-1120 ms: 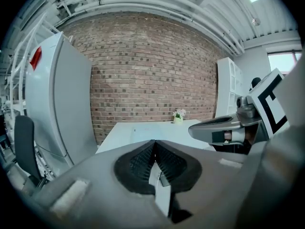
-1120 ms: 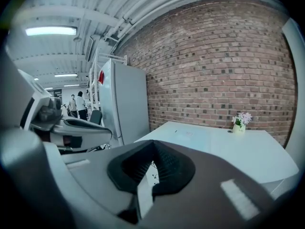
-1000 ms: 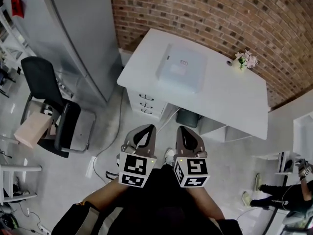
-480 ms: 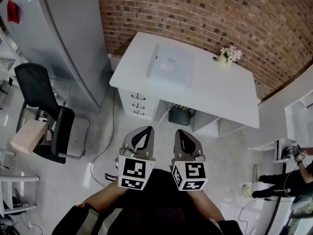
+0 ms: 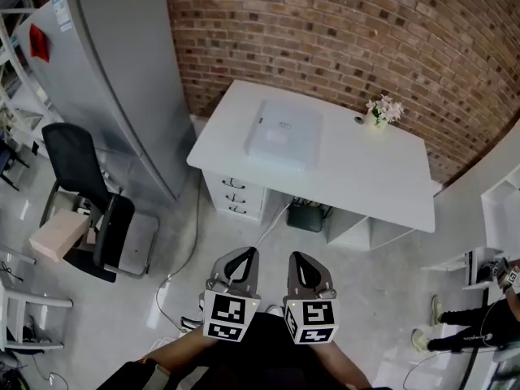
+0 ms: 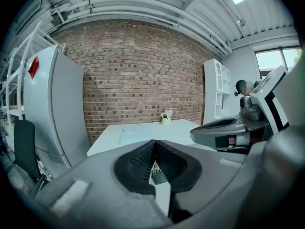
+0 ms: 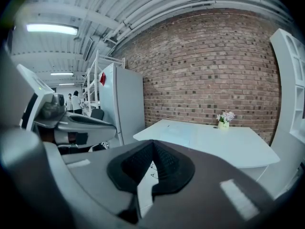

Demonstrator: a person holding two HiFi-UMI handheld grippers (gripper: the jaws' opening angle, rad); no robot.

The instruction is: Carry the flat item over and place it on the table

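While head view looks down: flat item [image 5: 282, 134] on white counter [image 5: 382, 177].
Left gripper [image 6: 153, 149]: closed, empty.
Right gripper [image 7: 152, 151]: closed, empty; its view alone shows distant people [image 7: 74, 101].

No readable text: fridge [image 5: 122, 80] sticker [image 5: 60, 8] and flat item [image 5: 283, 140] label [image 5: 284, 126] too small.

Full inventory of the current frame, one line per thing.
table: 1, white, centre, against the brick wall
flat item: 1, pale white, lying on the table's left half
flower vase: 1, white blooms, table's far edge
brick wall: 1, red-brown, behind the table
fridge: 1, grey, left of the table
office chair: 1, black, floor at left
box: 1, tan, by the chair
bin: 1, dark, under the table
left gripper: 1, grey, fingers shut, empty
right gripper: 1, grey, fingers shut, empty
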